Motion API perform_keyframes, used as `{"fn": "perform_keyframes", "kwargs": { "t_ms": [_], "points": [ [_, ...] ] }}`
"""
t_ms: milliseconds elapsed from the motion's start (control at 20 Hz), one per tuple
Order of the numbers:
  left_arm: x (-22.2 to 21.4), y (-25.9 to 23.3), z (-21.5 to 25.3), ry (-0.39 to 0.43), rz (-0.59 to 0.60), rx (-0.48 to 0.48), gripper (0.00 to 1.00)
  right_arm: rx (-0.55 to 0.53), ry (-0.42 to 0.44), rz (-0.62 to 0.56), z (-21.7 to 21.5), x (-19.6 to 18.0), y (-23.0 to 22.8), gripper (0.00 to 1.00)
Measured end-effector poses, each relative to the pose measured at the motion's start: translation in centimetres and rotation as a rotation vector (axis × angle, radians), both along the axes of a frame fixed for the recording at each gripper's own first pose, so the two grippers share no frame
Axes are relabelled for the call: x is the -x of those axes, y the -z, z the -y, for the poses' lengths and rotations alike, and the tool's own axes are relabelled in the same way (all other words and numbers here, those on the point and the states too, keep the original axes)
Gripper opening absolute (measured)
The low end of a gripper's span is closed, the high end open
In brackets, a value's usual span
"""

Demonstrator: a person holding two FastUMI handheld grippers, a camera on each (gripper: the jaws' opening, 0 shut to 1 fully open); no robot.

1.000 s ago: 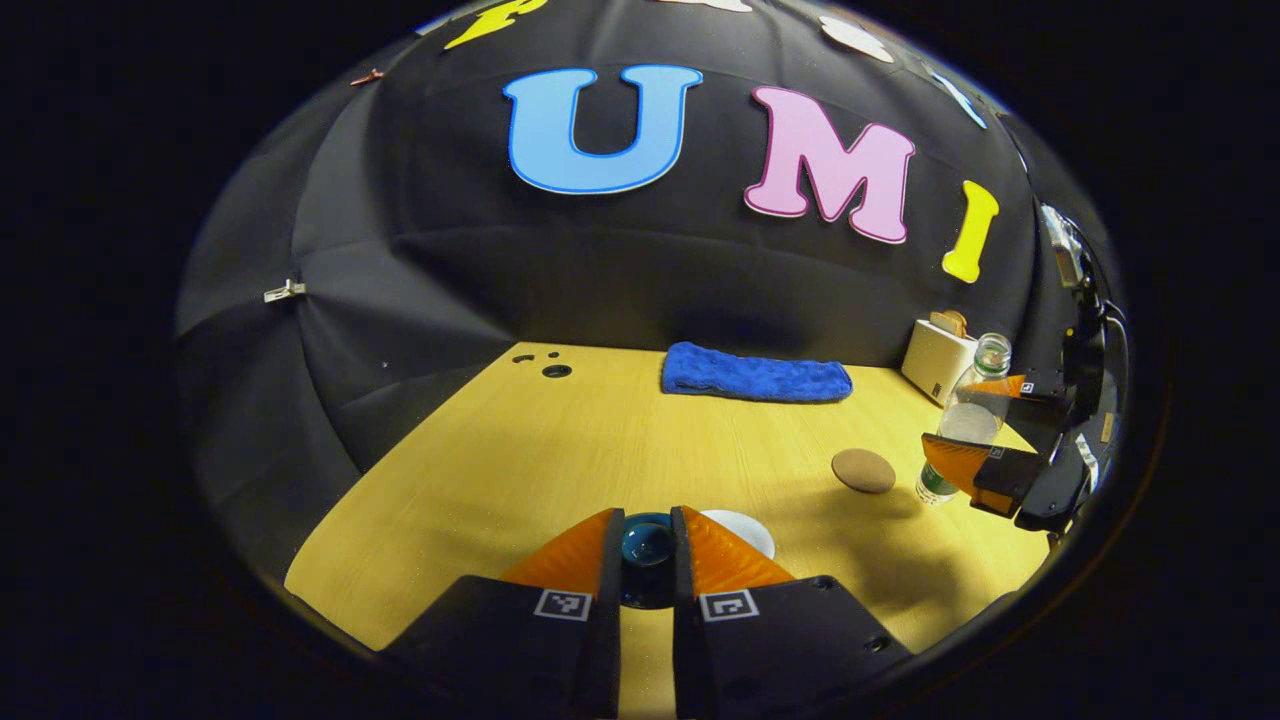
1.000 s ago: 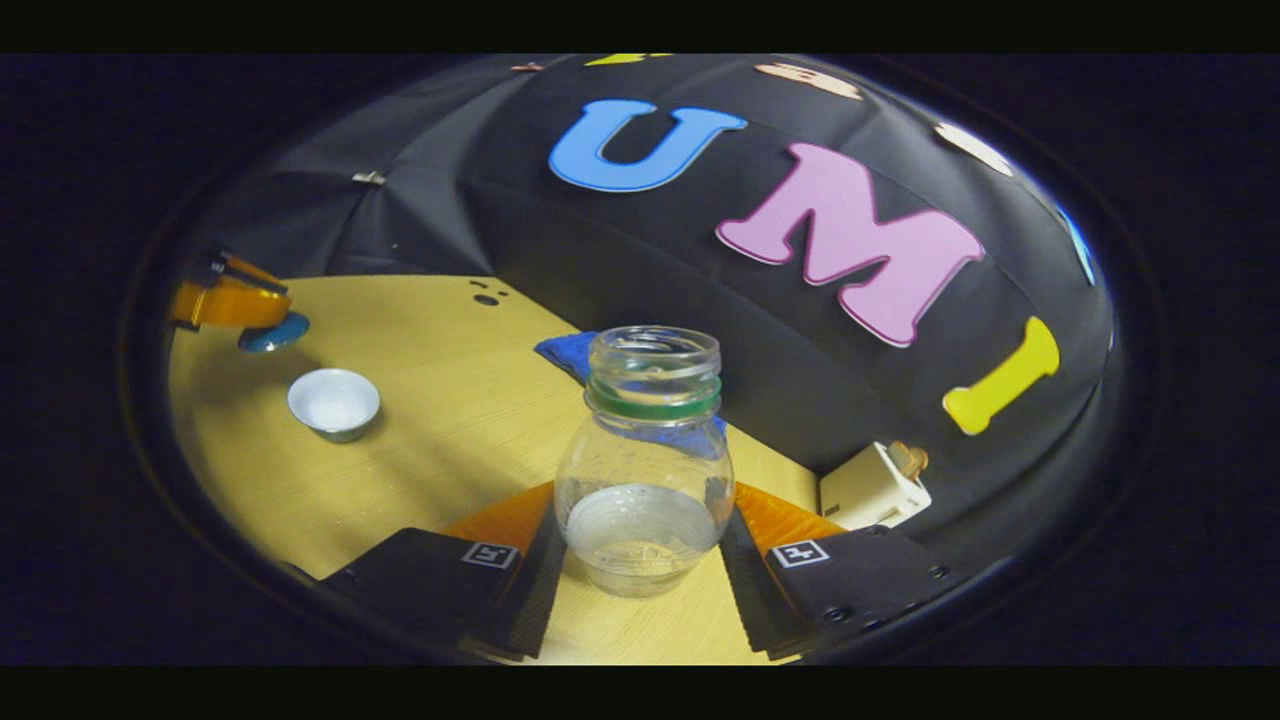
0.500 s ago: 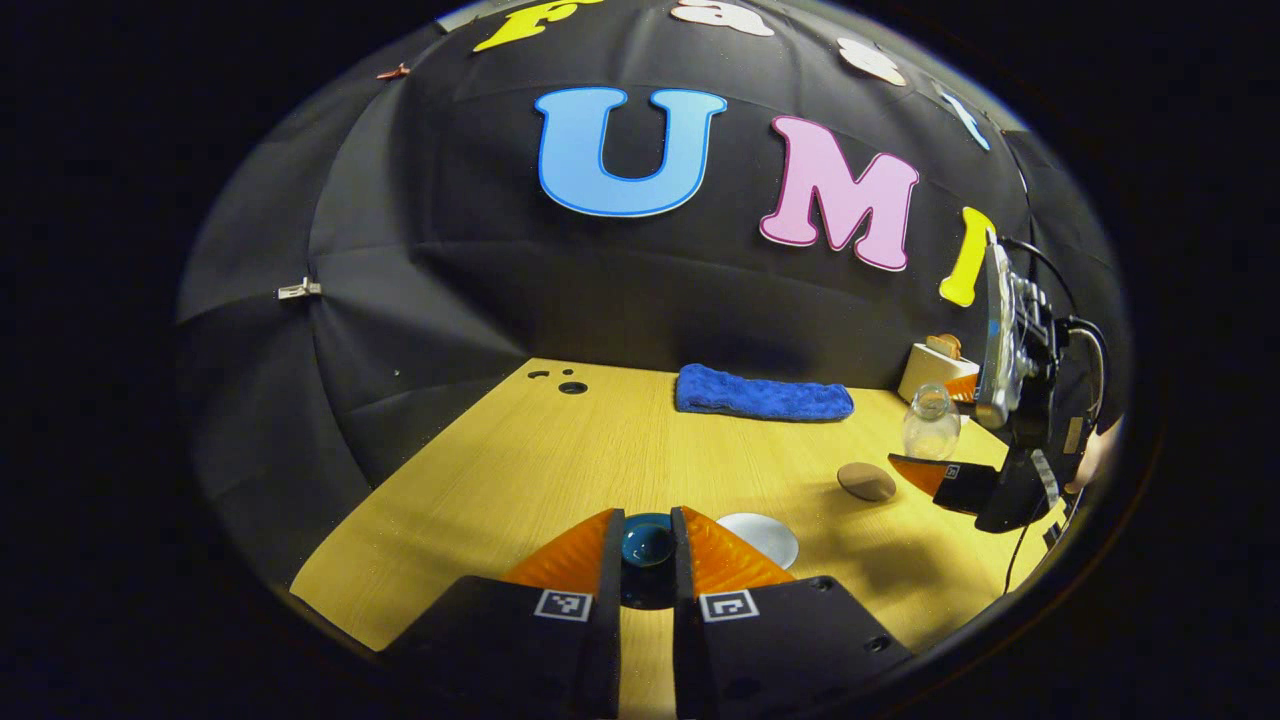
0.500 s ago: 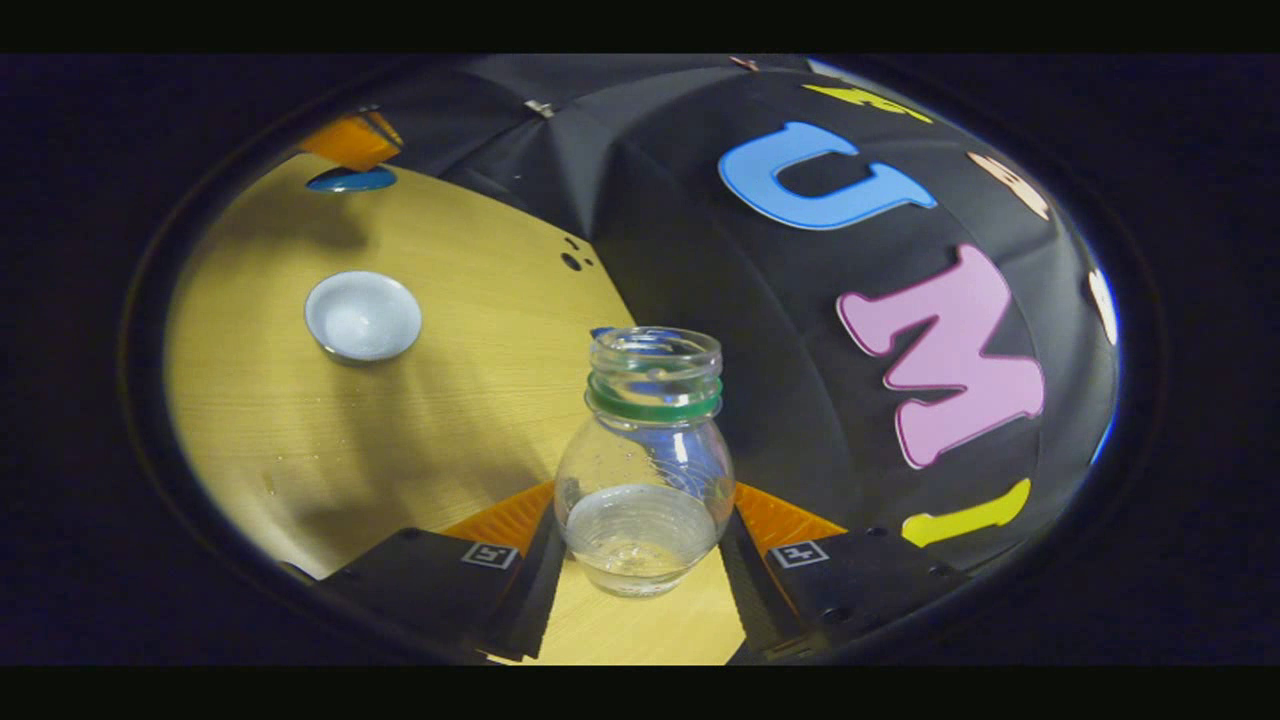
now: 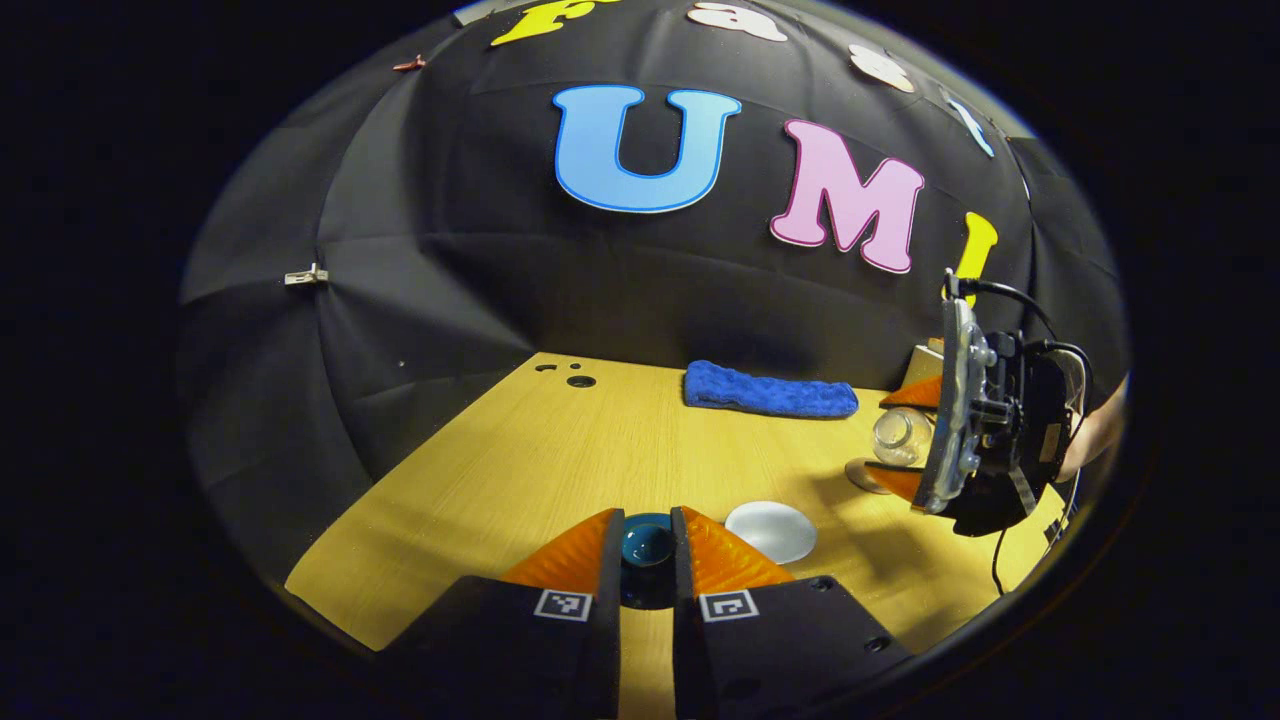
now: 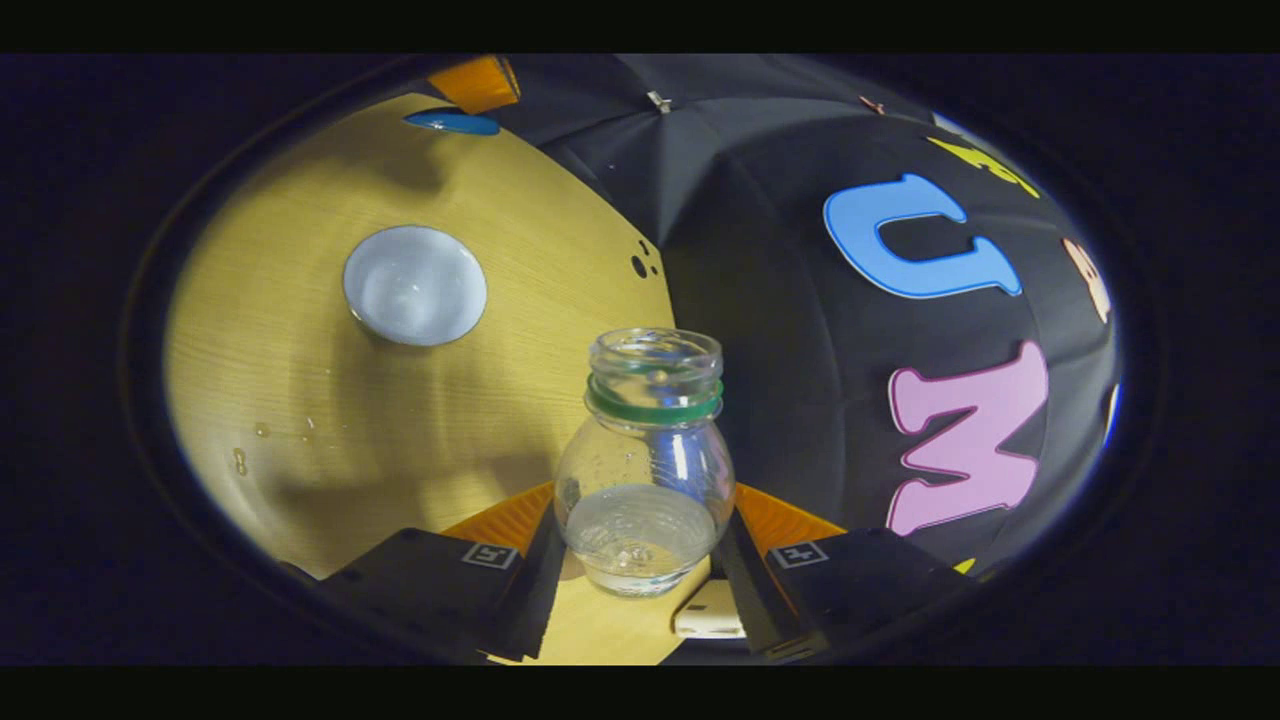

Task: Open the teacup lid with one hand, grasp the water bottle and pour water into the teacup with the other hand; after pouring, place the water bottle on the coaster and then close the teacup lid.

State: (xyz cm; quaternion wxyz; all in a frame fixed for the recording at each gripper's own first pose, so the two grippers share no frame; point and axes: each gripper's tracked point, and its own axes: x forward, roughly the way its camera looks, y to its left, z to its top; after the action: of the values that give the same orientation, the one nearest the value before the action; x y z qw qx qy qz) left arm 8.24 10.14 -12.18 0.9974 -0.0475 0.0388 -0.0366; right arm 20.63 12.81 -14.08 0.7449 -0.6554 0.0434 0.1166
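Bottle (image 6: pixel 645 460), clear round glass, sits squeezed between right gripper (image 6: pixel 640 560) jaws; left gripper (image 5: pixel 647 550) jaws pinch shiny blue lid (image 5: pixel 647 543).

No readable text, labels or numbers on any object.

Warm overhead light brightens the tabletop (image 5: pixel 560 450), soft shadows falling beside the teacup (image 6: pixel 415 285); fisheye bending curves the tabletop's edges, everything sharp.
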Motion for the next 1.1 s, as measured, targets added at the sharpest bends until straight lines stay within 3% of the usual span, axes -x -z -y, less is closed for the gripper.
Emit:
{"fn": "perform_keyframes", "kwargs": {
  "t_ms": [450, 500, 550, 700, 1050, 1100],
  "points": [
    [-0.1, 0.6, -1.3, -0.011, 0.006, 0.004, 0.21, 0.158, -0.140, 0.028, -4.1, -1.3, 1.2, 0.76],
    [-0.1, 0.7, -1.4, -0.010, 0.005, 0.005, 0.25, 0.184, -0.160, 0.026, -4.6, -1.4, 1.6, 0.76],
    [0.0, 0.9, -1.5, -0.009, 0.005, 0.005, 0.21, 0.204, -0.178, 0.027, -5.0, -1.5, 1.8, 0.76],
    [0.1, 1.2, -1.7, -0.011, 0.003, 0.010, 0.25, 0.239, -0.211, 0.029, -5.6, -1.4, 2.3, 0.72],
    [0.4, 1.6, -2.2, -0.007, 0.005, -0.035, 0.25, 0.335, -0.289, 0.044, -7.3, -2.3, 2.3, 0.76],
    [0.4, 1.7, -2.3, -0.007, 0.004, -0.034, 0.22, 0.340, -0.288, 0.044, -7.2, -2.5, 2.4, 0.79]
  ]
}}
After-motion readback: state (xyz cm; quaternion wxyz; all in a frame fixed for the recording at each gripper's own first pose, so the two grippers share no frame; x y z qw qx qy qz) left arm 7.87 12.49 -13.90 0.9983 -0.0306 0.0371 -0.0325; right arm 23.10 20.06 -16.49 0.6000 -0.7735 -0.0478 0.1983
